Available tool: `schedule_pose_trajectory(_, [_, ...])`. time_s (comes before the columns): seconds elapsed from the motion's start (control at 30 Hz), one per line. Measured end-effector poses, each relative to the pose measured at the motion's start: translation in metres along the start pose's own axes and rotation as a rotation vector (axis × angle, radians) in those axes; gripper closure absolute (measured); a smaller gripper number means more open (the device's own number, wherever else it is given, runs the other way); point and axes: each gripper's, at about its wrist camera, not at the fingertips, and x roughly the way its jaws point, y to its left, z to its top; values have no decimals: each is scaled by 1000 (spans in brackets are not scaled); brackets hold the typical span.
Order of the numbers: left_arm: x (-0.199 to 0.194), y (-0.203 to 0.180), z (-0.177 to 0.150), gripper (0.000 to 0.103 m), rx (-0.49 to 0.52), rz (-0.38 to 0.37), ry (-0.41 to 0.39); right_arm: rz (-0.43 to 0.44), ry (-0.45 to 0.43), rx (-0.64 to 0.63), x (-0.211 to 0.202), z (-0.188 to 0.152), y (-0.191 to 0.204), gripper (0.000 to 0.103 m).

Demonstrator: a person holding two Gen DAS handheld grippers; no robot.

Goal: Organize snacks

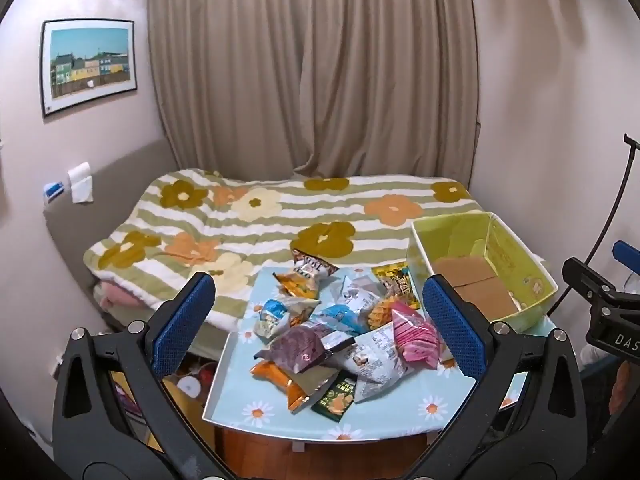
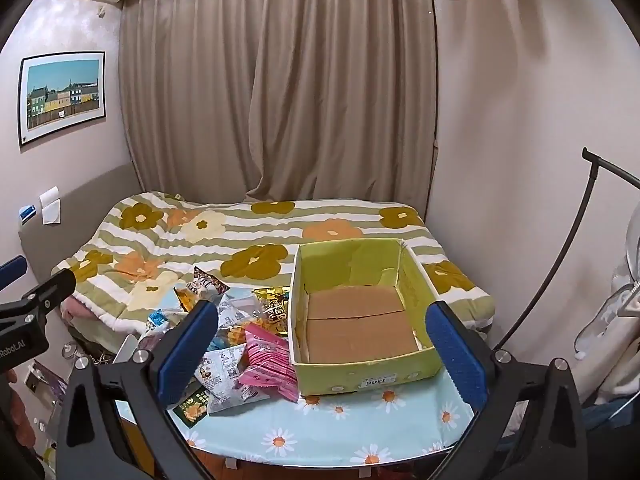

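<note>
We hold a claw in each hand above a small table (image 1: pixel 400 412) covered in a pale blue daisy-print cloth, which stands against a bed (image 1: pixel 248 216) with a green-striped flowered blanket. Beige curtains (image 1: pixel 312 68) hang behind the bed, and a framed picture (image 1: pixel 89 65) is on the wall at the left.

A loose heap of snack packets (image 1: pixel 340 328) lies on the left part of the table, overlapping and pointing every way. A pink packet (image 2: pixel 268 364) lies at the heap's right edge, touching the near left corner of a green cardboard box (image 2: pixel 360 380). The box sits on the table's right side, open on top, its long axis running away from us toward the bed; only its brown cardboard floor shows inside.

Our left claw (image 1: pixel 320 320) is spread wide, framing the heap, gripping nothing. Our right claw (image 2: pixel 320 354) is also spread wide and empty, framing the box. Nothing lies between either claw and the table.
</note>
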Motion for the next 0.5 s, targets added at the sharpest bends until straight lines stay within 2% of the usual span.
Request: schedule_pose_trajectory(0.5, [10,7,-4,0,-31,-18,23,11,11,-6,3,-4,10,0])
